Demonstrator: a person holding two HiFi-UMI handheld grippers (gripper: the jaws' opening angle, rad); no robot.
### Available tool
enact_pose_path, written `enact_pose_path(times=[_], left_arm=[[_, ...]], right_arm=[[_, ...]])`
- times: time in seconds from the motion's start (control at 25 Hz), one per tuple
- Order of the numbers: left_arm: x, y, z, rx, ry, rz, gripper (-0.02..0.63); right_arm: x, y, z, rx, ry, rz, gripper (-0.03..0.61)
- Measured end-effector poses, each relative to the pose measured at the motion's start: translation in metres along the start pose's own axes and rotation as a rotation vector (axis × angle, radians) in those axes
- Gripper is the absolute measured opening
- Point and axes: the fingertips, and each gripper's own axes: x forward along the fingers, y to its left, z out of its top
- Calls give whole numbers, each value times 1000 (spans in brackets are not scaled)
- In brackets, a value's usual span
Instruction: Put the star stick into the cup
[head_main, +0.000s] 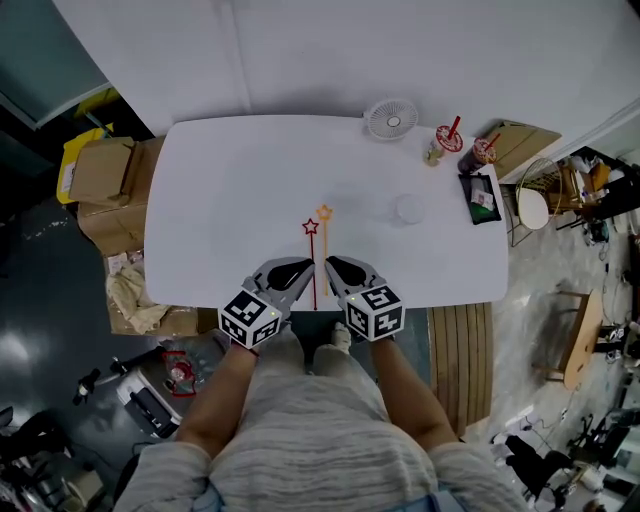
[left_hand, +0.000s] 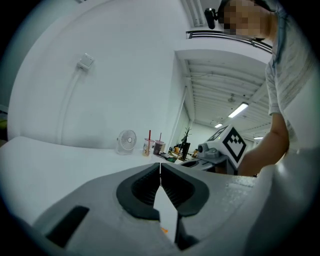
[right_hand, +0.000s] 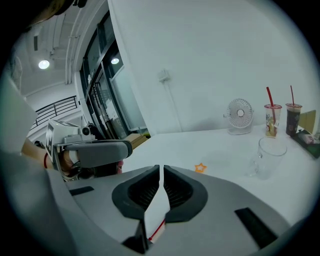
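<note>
Approach step: left claw (head_main: 303, 268), right claw (head_main: 331, 265) clenched, empty. Next: open right, grasp orange star stick (head_main: 324, 214) just ahead; cup (head_main: 408, 209) beyond.

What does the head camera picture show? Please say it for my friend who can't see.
Two hand-held grippers, the left gripper and the right gripper, both shut, point at a white table from its near edge. A red star stick and an orange star stick lie side by side at their tips. A clear cup stands farther right, empty.
</note>
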Motion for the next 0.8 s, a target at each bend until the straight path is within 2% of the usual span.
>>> enact_pose_path(times=[0.8], left_arm=[[4, 34, -41, -82, 66, 36, 17]], right_arm=[[53, -43, -64, 103, 204, -136, 11]])
